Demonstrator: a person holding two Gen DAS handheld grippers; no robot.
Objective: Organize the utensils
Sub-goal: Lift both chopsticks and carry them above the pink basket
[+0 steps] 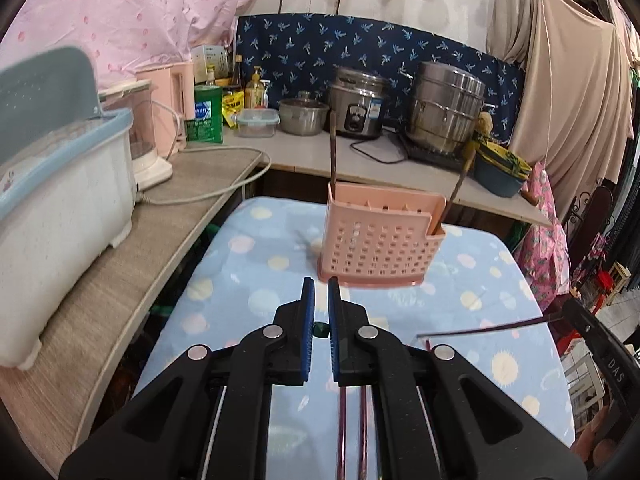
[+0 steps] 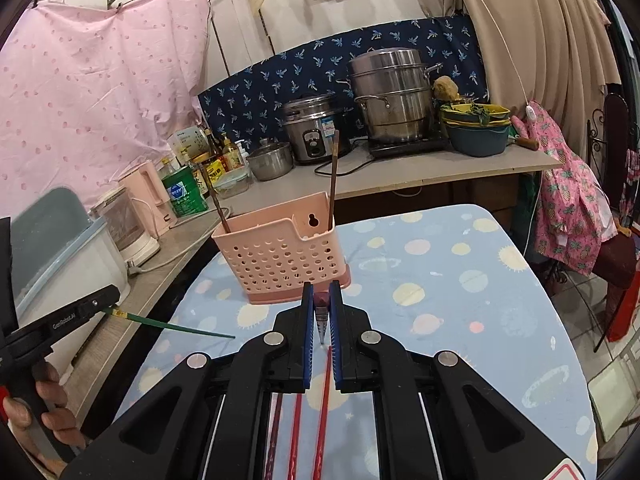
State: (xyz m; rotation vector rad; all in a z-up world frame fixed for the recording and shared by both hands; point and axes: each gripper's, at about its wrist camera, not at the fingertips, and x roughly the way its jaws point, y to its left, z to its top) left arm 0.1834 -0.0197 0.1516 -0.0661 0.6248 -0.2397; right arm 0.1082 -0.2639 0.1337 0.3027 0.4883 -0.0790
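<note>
A pink perforated utensil holder [image 1: 380,240] [image 2: 286,256] stands on the blue patterned table, with two brown chopsticks [image 1: 332,148] [image 2: 333,176] upright in it. My left gripper [image 1: 321,320] is shut on a green chopstick [image 2: 172,325], whose end shows between the pads [image 1: 321,329]; in the right wrist view it points right over the table. My right gripper [image 2: 322,320] is shut on a dark purple chopstick [image 1: 480,329] [image 2: 322,320], seen end-on between the pads. Several red and dark chopsticks [image 2: 324,400] [image 1: 342,432] lie on the table under the grippers.
A grey counter [image 1: 120,264] runs along the left with a white dish box [image 1: 60,200] and pink kettle [image 1: 176,100]. The back counter carries a rice cooker [image 2: 314,128], steel pots [image 2: 394,96] and a blue basin [image 2: 476,132]. Table edge at right [image 2: 560,300].
</note>
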